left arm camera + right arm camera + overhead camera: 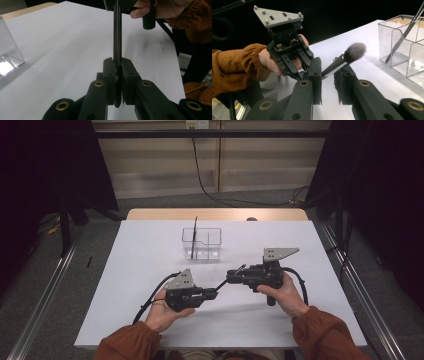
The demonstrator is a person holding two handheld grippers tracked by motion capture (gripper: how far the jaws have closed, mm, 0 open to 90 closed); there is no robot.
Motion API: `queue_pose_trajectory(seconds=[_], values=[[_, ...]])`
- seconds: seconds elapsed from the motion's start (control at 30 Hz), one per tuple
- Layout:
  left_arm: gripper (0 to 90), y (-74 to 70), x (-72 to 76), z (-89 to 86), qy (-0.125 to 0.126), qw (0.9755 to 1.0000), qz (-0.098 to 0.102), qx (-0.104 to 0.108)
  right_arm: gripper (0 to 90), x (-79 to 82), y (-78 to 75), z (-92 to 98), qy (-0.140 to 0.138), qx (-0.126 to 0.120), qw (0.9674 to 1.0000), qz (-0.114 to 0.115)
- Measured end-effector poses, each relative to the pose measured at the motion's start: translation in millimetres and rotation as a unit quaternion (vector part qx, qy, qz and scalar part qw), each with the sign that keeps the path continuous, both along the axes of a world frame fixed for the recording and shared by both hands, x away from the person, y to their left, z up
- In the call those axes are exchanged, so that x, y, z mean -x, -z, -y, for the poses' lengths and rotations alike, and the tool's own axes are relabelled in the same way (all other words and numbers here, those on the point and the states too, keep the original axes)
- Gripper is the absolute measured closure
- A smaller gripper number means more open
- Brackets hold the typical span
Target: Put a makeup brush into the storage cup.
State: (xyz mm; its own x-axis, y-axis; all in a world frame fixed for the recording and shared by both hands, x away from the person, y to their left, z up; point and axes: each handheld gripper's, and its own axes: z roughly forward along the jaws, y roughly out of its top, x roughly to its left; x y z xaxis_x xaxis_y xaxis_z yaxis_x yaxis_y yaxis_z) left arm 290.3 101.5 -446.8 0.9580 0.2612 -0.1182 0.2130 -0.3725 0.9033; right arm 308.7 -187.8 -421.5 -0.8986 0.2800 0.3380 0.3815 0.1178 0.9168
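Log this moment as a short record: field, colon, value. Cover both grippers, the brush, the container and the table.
left gripper: shut on the makeup brush handle
right gripper: jaws either side of the brush near its ferrule, gaps visible, not pressing
makeup brush: dark handle, fluffy grey head, spanning between both grippers above the table
clear organiser: divided compartments, far centre of the table, one thin dark tool leaning in its left compartment
table: white top
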Motion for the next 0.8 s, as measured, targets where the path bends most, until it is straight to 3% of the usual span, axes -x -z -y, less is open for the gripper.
queue_pose_trajectory(seconds=[0.33, 0.57, 0.8], values=[[82.2, 2.6, -1.7, 2.0, -0.006, 1.0, -0.003, -0.002, 83.3, -2.2, -1.8, -4.0, -0.011, -0.022, 0.9995, -0.02], [70.8, 0.3, -1.6, -0.2, -0.022, 0.9997, 0.002, 0.005, 83.5, -2.0, -4.1, -2.0, -0.003, -0.025, 0.9996, -0.014], [61.4, -4.4, -1.9, -5.1, -0.037, 0.999, 0.002, 0.025, 83.6, -2.5, -6.9, 2.9, 0.004, -0.025, 0.9997, -0.007]])
